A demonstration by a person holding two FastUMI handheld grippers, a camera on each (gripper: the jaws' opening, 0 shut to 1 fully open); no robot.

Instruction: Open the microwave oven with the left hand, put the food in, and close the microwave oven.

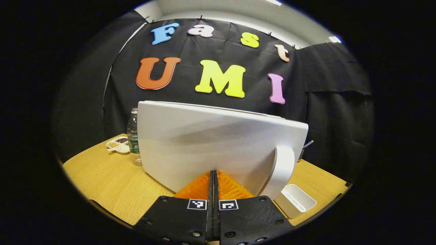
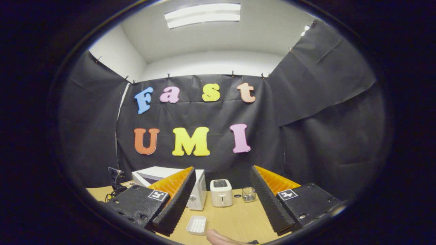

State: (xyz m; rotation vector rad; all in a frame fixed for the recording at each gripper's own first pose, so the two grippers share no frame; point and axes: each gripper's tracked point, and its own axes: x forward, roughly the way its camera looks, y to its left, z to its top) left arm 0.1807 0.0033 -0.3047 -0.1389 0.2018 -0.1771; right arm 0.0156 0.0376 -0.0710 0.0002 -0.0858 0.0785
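Observation:
The white microwave door point(image 1: 211, 143) stands close in front of me in the left gripper view, its curved handle point(image 1: 282, 170) at the right. My left gripper point(image 1: 213, 172) is shut with nothing between its fingers, and its tips are at the lower middle of the door. In the right gripper view the microwave point(image 2: 153, 174) stands far off at the left, partly hidden by one finger. My right gripper point(image 2: 222, 168) is open wide and holds nothing. A shallow white tray point(image 2: 197, 225) lies on the table before it; the tray point(image 1: 295, 200) also lies right of the door.
A water bottle point(image 1: 134, 136) and a divided dish of beans point(image 1: 119, 144) stand left of the door on the wooden table point(image 1: 102, 177). A white toaster point(image 2: 221, 193) and a small glass point(image 2: 249, 194) stand right of the microwave. Part of a hand point(image 2: 219, 238) shows at the bottom.

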